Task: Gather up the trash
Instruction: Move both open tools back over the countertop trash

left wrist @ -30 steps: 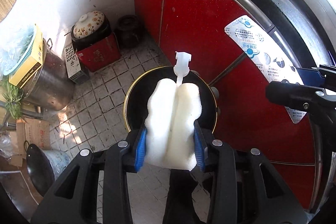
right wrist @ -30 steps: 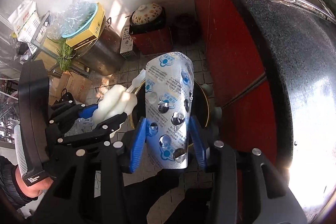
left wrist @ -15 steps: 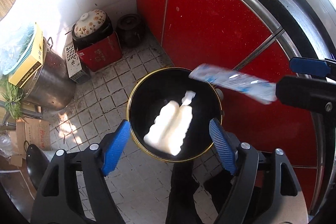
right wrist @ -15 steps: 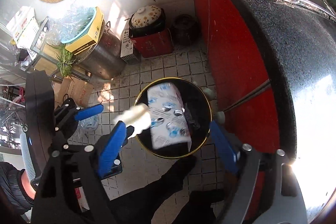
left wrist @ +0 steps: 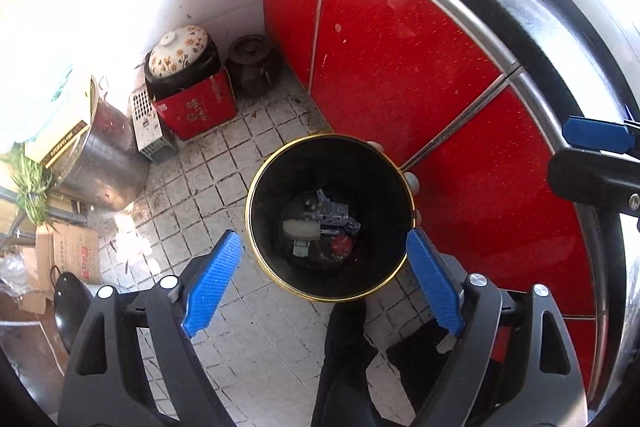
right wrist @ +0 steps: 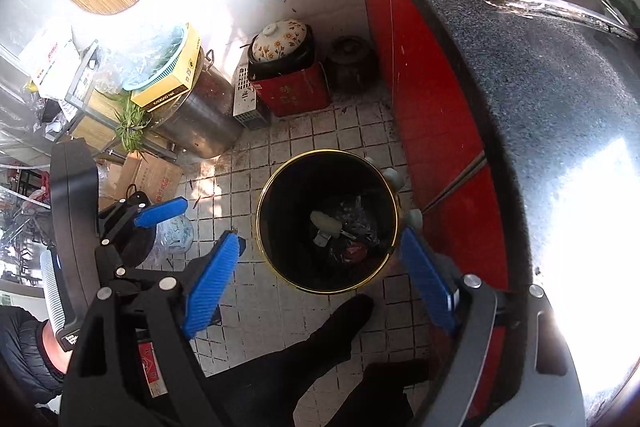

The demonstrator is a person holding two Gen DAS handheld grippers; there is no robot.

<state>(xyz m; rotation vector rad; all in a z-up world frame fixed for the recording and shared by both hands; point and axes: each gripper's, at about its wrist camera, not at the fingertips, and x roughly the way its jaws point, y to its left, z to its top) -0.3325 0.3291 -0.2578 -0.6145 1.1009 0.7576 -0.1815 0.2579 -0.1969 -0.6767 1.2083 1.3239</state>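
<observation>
A black trash bin with a gold rim (left wrist: 256,187) stands on the tiled floor below both grippers; it also shows in the right wrist view (right wrist: 264,195). At its bottom lie a white plastic bottle (left wrist: 301,229) (right wrist: 326,221) and a silver-blue blister pack (left wrist: 330,213) (right wrist: 356,217), with a red scrap (left wrist: 341,246). My left gripper (left wrist: 322,287) is open and empty above the bin. My right gripper (right wrist: 320,279) is open and empty above the bin; one of its blue pads (left wrist: 596,134) shows at the right of the left wrist view.
Red cabinet doors (left wrist: 400,59) under a dark counter (right wrist: 540,87) run along the right. A floral-lidded pot on a red box (left wrist: 188,83), a brown jar (left wrist: 254,65), a steel drum (left wrist: 104,155) and cardboard boxes (left wrist: 64,251) stand at the left. A person's dark leg (right wrist: 320,347) is below.
Both grippers opened and let go. The white bottle and the blister pack fell from mid-air to the bottom of the bin. Both grippers now stand higher above it.
</observation>
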